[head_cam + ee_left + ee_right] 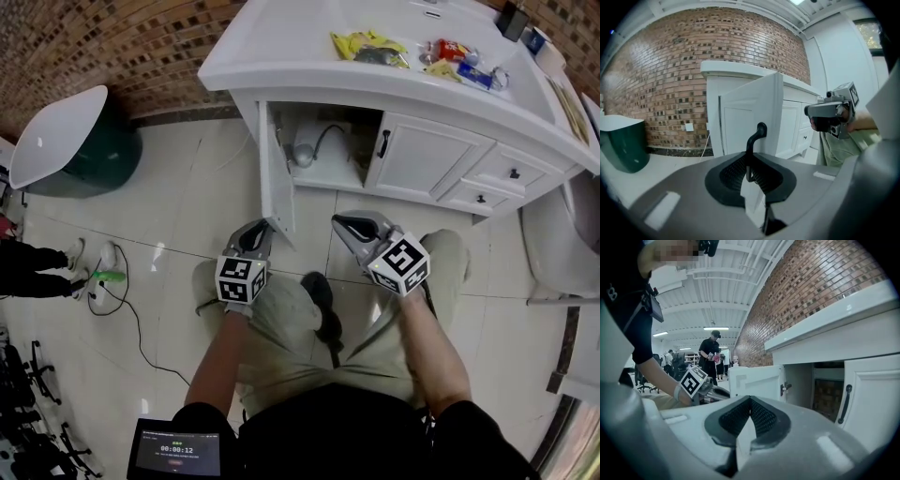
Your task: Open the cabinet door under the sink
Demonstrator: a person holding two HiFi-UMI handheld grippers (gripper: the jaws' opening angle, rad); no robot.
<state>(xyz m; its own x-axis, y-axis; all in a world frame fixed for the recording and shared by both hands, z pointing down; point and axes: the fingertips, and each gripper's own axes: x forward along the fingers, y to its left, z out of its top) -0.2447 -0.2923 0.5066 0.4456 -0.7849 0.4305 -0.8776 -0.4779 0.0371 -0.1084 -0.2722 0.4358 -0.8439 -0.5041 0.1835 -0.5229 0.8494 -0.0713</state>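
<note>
Left tool point(750, 161) clamped on black curved metal handle point(757, 133) of white panelled cabinet door point(750, 110), ribbed pads point(765, 177) tight against the bar's lower end, rest of the bar rising up out of the jaws. Well off to this tool's left, on pale tiled floor point(178, 187): dark green bin with white lid point(61, 141), close to red-brown brick wall point(670, 70). Directly ahead of the same tool, door standing open from white vanity desk point(309, 80), seen edge-on from the head view, roughly square to the cabinet front, hinge side away from the tool. Just beyond the door, open compartment under the sink, grey pipe fitting point(305, 155) inside.

Just right of the left tool and apart from it, right tool point(342, 223) with jaws together and nothing between them, tips pointing toward the open compartment, clear of the cabinet. Ahead and right of this tool, second white door point(867, 399), closed, with black vertical bar handle point(843, 404). Farther right, small white drawers point(497, 167) with dark knobs. Above both tools, on the desk top, yellow, red and blue snack packets point(361, 44).
</note>
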